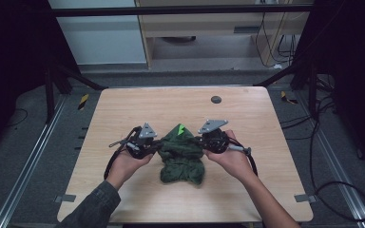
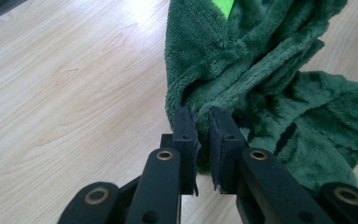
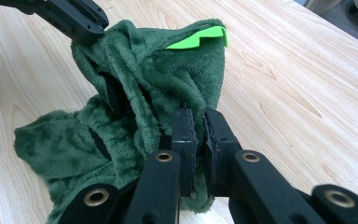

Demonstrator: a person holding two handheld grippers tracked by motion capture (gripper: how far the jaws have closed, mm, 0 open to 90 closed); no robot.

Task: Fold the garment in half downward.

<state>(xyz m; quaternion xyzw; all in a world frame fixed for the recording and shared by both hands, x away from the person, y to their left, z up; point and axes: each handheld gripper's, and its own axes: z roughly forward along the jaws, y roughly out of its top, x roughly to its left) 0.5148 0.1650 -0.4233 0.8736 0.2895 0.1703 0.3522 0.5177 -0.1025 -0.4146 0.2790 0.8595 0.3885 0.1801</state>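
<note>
A pale wood-grain table [image 1: 123, 114] stands on grey carpet [image 1: 28, 142], with a dark round cap [image 1: 216, 99] near its far edge. Black frame struts [image 1: 76, 76] rise at both sides. Beyond is a light wooden cabinet [image 1: 195, 23], and cables [image 1: 332, 185] trail across the floor at right.

Fuzzy dark-green plush cloth [image 3: 135, 93], smooth pale wood-grain table [image 2: 65, 84], matt black plastic tool [image 2: 203, 135].

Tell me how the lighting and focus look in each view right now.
High view: dim, surroundings near black, green fleece garment dark and soft. Left gripper view: glare whitens the table at the top; left tongs sharp. Right gripper view: evenly lit, right tongs and fleece crisp.
</note>
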